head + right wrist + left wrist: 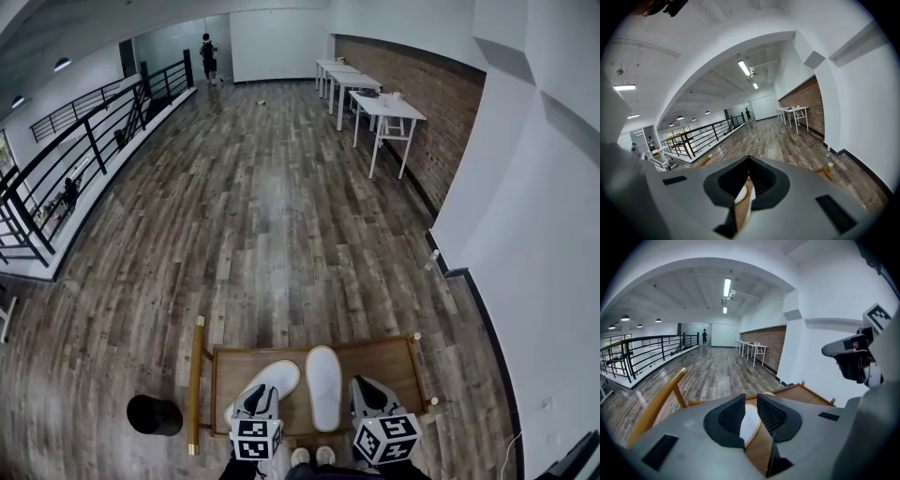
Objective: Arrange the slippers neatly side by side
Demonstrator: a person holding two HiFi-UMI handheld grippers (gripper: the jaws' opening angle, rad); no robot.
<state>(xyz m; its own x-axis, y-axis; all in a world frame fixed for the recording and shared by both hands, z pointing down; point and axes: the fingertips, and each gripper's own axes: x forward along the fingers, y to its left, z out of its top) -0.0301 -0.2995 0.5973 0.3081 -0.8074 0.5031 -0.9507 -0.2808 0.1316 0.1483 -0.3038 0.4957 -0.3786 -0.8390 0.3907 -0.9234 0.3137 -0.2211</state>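
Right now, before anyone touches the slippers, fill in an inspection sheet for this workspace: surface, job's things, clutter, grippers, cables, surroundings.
Surface: wooden tray standing on a plank floor.
Job's things: two white slippers on the tray. The left slipper lies slanted toward the right slipper, which lies straight, so they are not parallel.
Clutter: black round object on the floor left of the tray.
Grippers: left gripper has its jaws a little apart, with the slanted slipper visible through the gap. The right gripper has its jaw tips together and holds nothing.
Cables: nothing seen.
Surroundings: black railing, white tables along a brick wall, distant person.
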